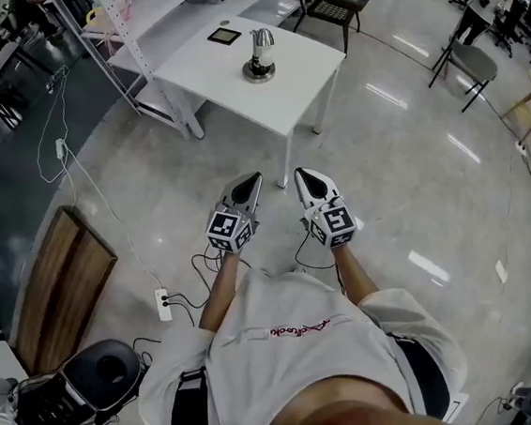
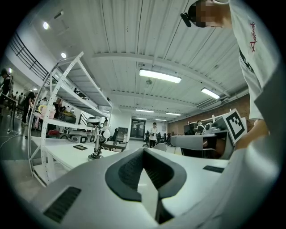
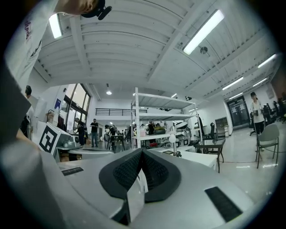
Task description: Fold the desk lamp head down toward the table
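Left gripper [image 1: 256, 178] and right gripper [image 1: 299, 174] are closed, empty, well short of the bench [image 1: 302, 94]; the lamp [image 1: 257, 55] stands there, a tablet [image 1: 223, 36] near it. A shelf rack [image 1: 125, 42] flanks the bench.

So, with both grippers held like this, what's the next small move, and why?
Probably step toward the white table: the desk lamp stands there upright, well beyond the left gripper and right gripper, both shut and empty.
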A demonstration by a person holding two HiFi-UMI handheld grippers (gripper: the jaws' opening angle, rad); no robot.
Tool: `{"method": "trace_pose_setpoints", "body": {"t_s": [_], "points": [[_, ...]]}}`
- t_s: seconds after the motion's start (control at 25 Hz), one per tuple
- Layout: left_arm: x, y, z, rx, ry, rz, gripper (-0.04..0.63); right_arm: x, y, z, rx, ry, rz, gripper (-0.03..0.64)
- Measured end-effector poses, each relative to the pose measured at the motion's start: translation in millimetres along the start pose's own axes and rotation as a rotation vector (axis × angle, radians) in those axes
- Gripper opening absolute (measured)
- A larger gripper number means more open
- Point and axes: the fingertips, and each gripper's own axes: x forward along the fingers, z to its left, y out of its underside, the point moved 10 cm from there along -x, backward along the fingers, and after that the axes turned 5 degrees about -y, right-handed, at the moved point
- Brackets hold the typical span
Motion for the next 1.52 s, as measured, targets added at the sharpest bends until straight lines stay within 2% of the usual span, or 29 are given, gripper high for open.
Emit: {"method": "trace_pose_setpoints", "body": {"t_s": [0.4,0.88,1.24,1.52], "points": [[37.2,-2.5,-6.8,-0.003,0.032,0.02,0.02,2.0,-0.1,-25.3,-0.016,0.006,0.016,0.031],[84.3,1.2,-20.5,0.021,0.053,0.068,0.02,0.3,14.2,-62.1,0.047,-0.023,0.028,0.031],[100.1,15.9,-2.6,-0.011,0.016,0.062,0.02,26.8,19.1,-80.6,0.028,-0.053,0.042,0.031],[122.4,28.7,35.5,-0.04,0.0,0.069,0.02,66.9,26.5,-96.0,0.017,-0.055,0.062,0.031]]}}
